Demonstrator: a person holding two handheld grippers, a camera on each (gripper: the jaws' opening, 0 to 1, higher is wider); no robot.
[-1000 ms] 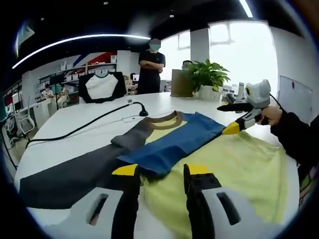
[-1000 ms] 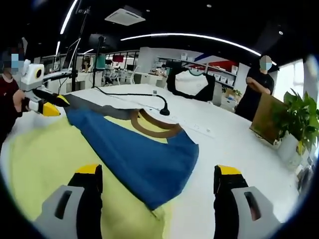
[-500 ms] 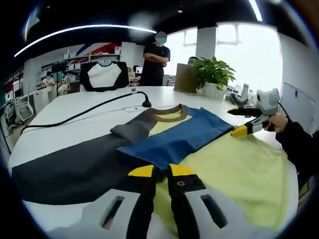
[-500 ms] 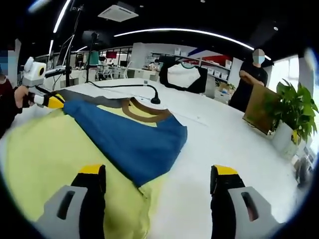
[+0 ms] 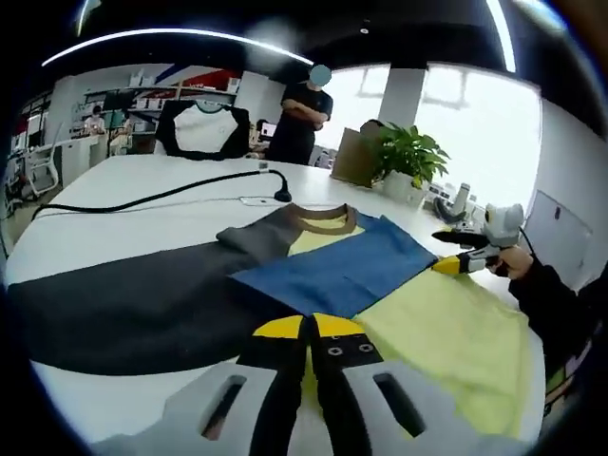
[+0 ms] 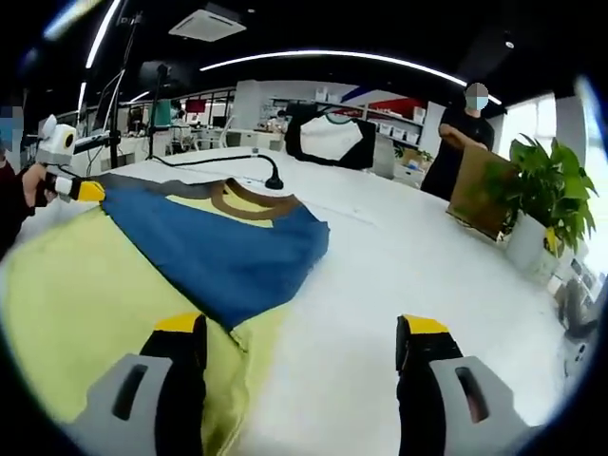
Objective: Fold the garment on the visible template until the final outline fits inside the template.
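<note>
left gripper has pinched shut on the garment hem since a second ago; right gripper wide beside it; fold ready to start.

The garment is soft matt cloth, its yellow body faintly textured. The white table looks smooth with a slight sheen. The far cardboard box is dull brown.
</note>
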